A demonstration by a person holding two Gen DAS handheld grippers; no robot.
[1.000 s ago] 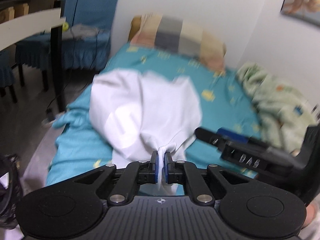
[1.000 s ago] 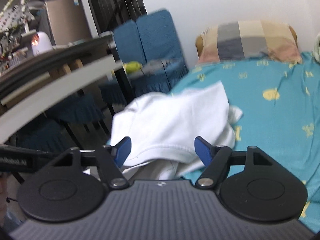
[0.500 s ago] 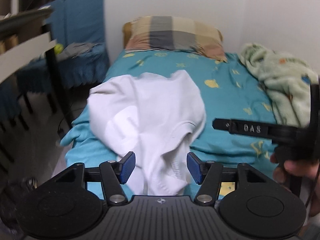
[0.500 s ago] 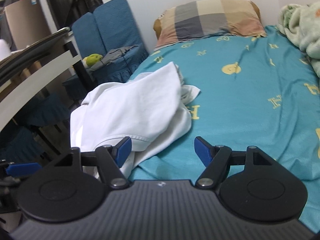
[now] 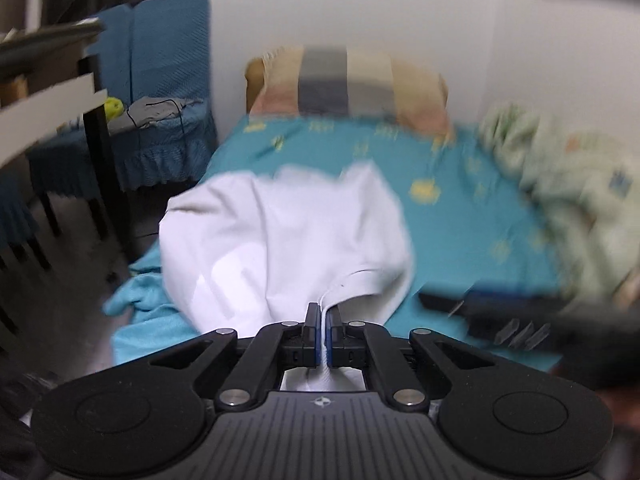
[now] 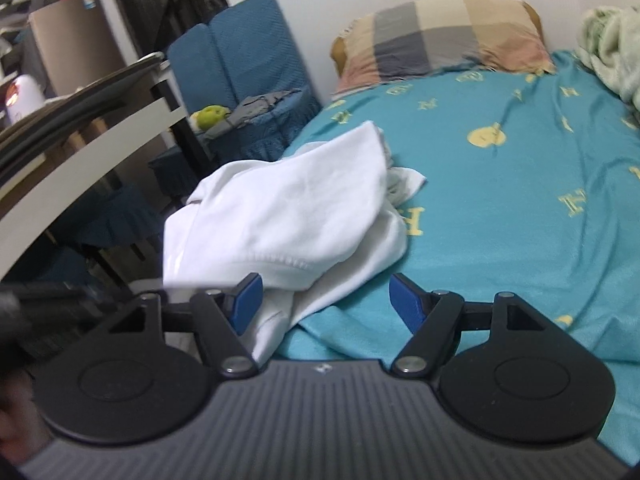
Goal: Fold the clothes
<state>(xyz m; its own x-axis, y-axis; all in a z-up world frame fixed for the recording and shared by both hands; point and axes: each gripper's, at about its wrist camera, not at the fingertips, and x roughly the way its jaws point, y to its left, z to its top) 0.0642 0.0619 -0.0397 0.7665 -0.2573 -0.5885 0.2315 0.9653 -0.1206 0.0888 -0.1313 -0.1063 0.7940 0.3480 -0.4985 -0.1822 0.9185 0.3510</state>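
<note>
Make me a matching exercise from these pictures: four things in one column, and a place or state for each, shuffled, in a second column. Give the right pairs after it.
Things
1. left gripper
2. right gripper
3. plaid pillow
4. green ball

Places or states
A. on the blue chair, next to a grey cloth
B. open, over the near edge of the bed
C. shut on a fold of the white garment
D. at the far end of the bed, against the wall

Pairs: 1-C, 2-B, 3-D, 4-A
</note>
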